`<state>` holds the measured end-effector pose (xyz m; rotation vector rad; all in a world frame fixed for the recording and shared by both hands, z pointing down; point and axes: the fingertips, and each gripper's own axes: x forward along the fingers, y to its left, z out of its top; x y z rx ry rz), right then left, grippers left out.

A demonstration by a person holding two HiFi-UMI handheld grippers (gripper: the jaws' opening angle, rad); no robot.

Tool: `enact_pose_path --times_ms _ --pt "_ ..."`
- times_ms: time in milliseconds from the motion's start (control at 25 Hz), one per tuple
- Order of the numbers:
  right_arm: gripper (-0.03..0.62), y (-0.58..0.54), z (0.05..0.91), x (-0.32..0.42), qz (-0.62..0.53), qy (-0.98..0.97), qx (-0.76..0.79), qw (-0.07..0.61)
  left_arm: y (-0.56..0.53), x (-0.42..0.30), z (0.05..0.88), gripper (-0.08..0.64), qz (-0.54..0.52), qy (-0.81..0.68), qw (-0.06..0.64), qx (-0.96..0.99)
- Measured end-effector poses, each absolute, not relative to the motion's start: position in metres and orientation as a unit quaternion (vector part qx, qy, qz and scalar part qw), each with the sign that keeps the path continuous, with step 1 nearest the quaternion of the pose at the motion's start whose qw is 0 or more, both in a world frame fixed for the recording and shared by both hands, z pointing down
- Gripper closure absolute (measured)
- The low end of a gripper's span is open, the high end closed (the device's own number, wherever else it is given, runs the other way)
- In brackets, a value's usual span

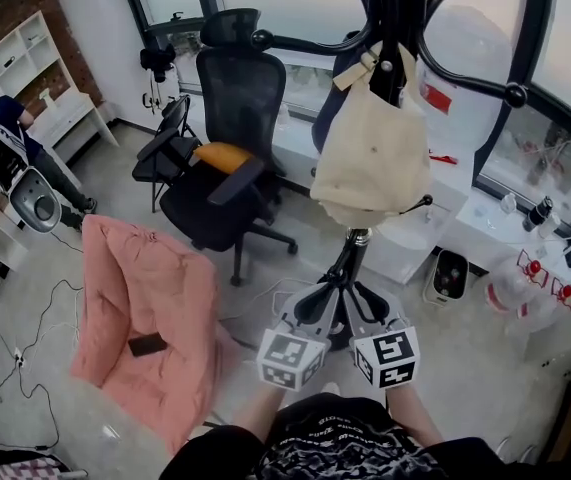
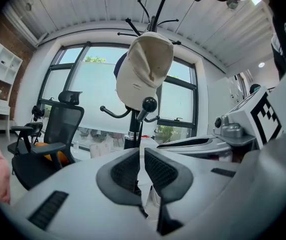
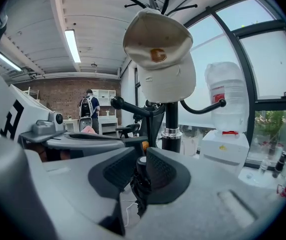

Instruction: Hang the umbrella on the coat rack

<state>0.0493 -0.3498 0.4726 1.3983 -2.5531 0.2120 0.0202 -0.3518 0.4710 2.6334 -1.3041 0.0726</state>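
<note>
Black folded umbrella [image 3: 141,181] at dead centre of the right gripper view, clamped in the right gripper [image 3: 141,154]. Ribbed pads pressed against its two sides, pale round end cap poking up between the tips, crumpled black fabric hanging under them. Short of the rack, not on any hook.

Left gripper [image 2: 141,153] just beside, at nine o'clock of the right one. Clenched to a thin slit, nothing clear inside it.

Straight ahead at twelve o'clock, black metal coat rack [image 1: 400,8] with curved, ball-tipped arms. Hung from an upper arm and covering the middle of the pole, cream canvas tote bag [image 1: 375,153], squarely in front of both grippers. Below the bag, ball-tipped arms sticking out bare on either side of the pole.

At ten o'clock of the rack's foot, black mesh office chair [image 1: 227,98] on castors, orange cushion [image 1: 223,155] on its seat. Just beyond it at nine o'clock, a second, smaller black chair [image 1: 165,148].

At nine o'clock of the grippers, pink quilted beanbag [image 1: 140,298], small dark phone-like slab [image 1: 147,344] lying on it.

At two o'clock in the right gripper view, white water dispenser [image 3: 225,144] topped by a clear bottle [image 3: 224,94], near the window wall.

Far off at ten o'clock, white shelving [image 1: 25,58] and a person wearing a backpack [image 1: 5,153].
</note>
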Motion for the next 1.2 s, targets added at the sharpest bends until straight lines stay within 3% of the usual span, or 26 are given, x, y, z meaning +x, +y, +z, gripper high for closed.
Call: enact_pose_path --times_ms 240,1200 --pt "0.572 -0.325 0.473 0.047 0.069 -0.866 0.482 0.111 -0.327 0.018 0.48 0.546 0.032 -0.448 0.105 0.888" --pt "0.588 -0.248 0.508 0.024 0.101 -0.852 0.492 0.149 -0.254 -0.001 0.508 0.548 0.042 -0.455 0.136 0.879"
